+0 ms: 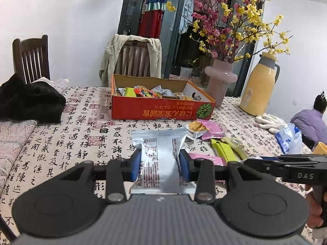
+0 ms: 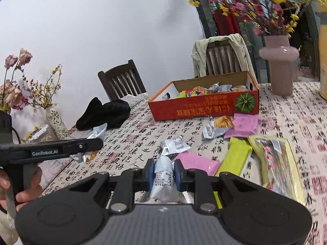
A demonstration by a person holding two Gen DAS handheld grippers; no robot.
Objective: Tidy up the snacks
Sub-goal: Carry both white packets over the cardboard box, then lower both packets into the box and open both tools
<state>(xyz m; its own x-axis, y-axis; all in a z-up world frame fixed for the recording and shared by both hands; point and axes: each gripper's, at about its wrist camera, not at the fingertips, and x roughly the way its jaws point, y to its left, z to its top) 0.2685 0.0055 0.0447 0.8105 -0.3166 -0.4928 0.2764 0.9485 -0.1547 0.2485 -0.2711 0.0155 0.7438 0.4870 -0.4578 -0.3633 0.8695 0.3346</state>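
My left gripper (image 1: pixel 160 166) pinches a silver snack packet (image 1: pixel 158 153) between its blue pads, the packet squeezed in at the waist and held above the calligraphy-printed tablecloth (image 1: pixel 81 134). My right gripper (image 2: pixel 162 175) is clamped on a smaller white-and-silver packet (image 2: pixel 163 175), crumpled tight between the pads, with nearly no gap left. Straight ahead on the far side stands the open red cardboard box (image 1: pixel 159 108) — already holding a jumble of wrapped snacks. On the cloth between me and the box, toward the right, loose snacks are scattered: pink packets (image 2: pixel 244 125), a lime-green bar (image 2: pixel 237 153), a long yellow-edged packet (image 2: pixel 276 163), and a small silver one (image 2: pixel 173 146) just beyond my right fingers. Farther right sit a pink vase of flowers (image 1: pixel 220 81) and a yellow thermos jug (image 1: pixel 258 87); at far left lies a black garment (image 1: pixel 30 100). In the right wrist view my left hand (image 2: pixel 24 185) grips its handle — fingers wrapped round it.
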